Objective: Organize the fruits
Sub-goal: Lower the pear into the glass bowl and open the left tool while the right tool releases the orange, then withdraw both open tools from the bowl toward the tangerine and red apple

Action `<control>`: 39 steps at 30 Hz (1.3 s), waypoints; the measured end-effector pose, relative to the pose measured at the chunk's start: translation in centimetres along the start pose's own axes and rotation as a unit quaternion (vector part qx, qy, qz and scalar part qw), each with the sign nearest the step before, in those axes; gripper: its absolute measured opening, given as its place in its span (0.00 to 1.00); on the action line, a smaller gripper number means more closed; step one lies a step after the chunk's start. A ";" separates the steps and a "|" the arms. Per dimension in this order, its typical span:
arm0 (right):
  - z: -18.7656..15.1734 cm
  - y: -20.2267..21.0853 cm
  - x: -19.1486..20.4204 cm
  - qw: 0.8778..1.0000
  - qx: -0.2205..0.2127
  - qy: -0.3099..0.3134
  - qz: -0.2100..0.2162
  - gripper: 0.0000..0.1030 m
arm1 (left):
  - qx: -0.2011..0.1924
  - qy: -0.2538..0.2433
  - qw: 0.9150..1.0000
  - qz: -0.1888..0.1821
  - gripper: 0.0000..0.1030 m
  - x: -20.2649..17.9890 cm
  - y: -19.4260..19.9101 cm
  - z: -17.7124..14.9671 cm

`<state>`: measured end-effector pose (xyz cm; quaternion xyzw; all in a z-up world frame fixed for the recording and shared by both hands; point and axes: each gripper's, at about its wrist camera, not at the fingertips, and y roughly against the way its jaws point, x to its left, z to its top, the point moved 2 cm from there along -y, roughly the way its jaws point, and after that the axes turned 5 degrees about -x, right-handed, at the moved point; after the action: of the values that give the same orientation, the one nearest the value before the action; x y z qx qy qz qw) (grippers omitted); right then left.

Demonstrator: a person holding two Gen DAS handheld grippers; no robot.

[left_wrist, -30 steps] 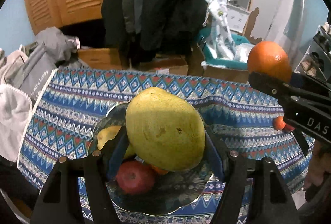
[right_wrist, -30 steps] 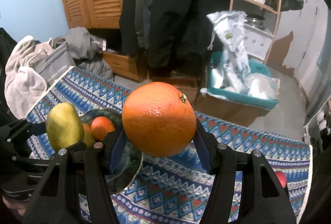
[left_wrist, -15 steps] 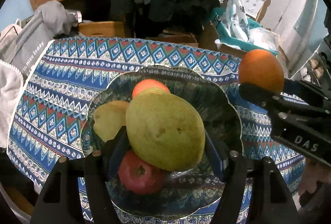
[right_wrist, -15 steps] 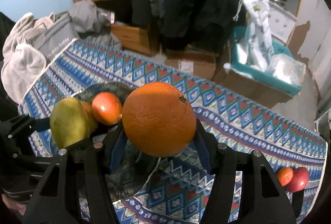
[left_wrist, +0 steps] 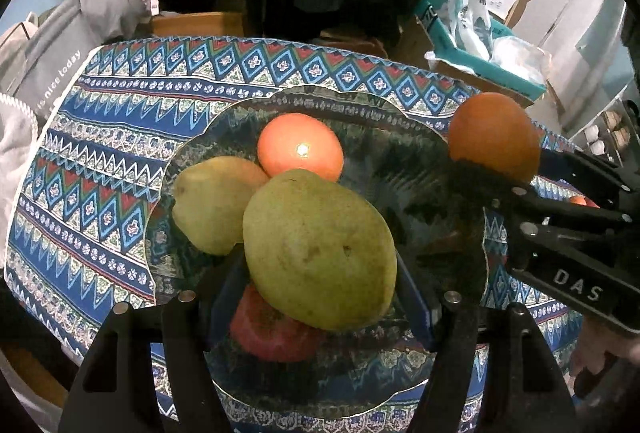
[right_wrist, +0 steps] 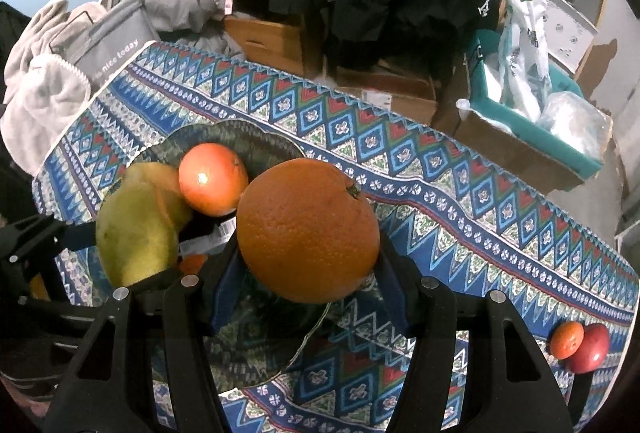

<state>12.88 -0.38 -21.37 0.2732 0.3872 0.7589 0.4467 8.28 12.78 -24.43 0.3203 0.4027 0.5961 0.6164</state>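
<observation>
Mango [left_wrist: 320,253] pinched in my left gripper [left_wrist: 316,297] over the plate [left_wrist: 436,169], orange [right_wrist: 308,229] clamped in my right gripper [right_wrist: 308,297] at its right rim, so I'd set both gently into bare spots.

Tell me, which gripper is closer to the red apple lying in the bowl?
Left. The left gripper, holding the mango, hangs right over the red apple; the right gripper, holding the orange, is off by the bowl's far rim.
</observation>
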 end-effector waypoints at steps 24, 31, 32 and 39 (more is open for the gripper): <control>1.5 3.4 -0.6 0.999 -0.048 -0.014 -0.021 0.64 | -0.048 0.008 0.999 0.006 0.75 0.4 4.3 1.1; 1.9 6.7 -1.0 0.995 -0.085 -0.004 -0.051 0.70 | -0.066 0.008 0.998 -0.002 0.75 -0.4 6.1 1.6; 1.9 7.2 -1.0 0.995 -0.089 -0.002 -0.053 0.70 | -0.068 0.007 0.998 -0.003 0.75 -0.5 6.3 1.6; 1.8 10.2 -1.7 0.990 -0.122 0.003 -0.073 0.70 | -0.103 -0.015 0.995 0.006 0.77 -2.2 8.7 2.1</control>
<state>10.23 -4.31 -12.05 0.1848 0.3123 0.7666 0.5298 6.01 11.53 -15.55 0.2665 0.3280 0.6331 0.6485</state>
